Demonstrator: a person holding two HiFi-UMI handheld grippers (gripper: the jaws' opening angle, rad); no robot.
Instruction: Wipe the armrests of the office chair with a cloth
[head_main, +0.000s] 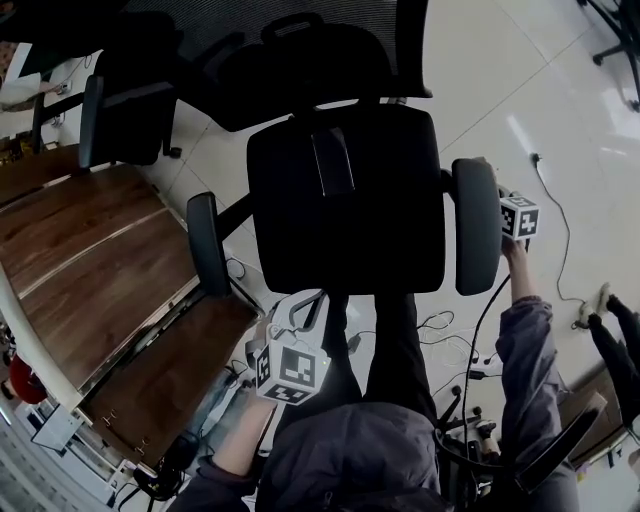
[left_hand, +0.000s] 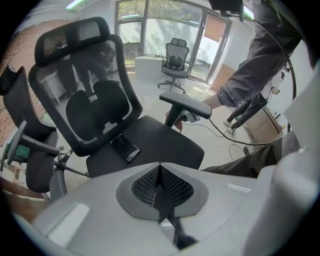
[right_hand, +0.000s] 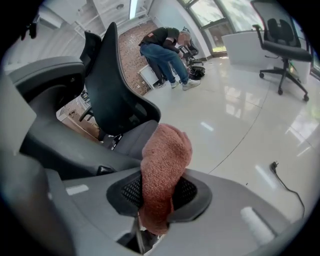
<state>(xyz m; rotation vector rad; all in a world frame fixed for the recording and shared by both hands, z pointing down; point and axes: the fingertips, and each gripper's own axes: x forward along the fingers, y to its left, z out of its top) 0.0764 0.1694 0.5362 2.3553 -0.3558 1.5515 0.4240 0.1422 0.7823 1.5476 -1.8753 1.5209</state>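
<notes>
A black office chair (head_main: 345, 200) stands in front of me, with its left armrest (head_main: 207, 243) and right armrest (head_main: 476, 225) on either side of the seat. In the right gripper view my right gripper (right_hand: 159, 192) is shut on a pinkish-red cloth (right_hand: 164, 160), which sticks up between the jaws. The gripper's marker cube (head_main: 519, 216) shows just outside the right armrest, whose dark pad (right_hand: 70, 147) lies close on the left. My left gripper (head_main: 300, 308) hovers in front of the seat, near the left armrest. Its jaws are shut with nothing between them (left_hand: 160, 172).
A dark phone (left_hand: 125, 147) lies on the seat. A wooden desk (head_main: 90, 260) and a second black chair (head_main: 130, 110) stand to the left. Cables (head_main: 555, 220) trail over the shiny floor on the right. Farther off are a person bending over (right_hand: 162, 42) and another office chair (right_hand: 280, 35).
</notes>
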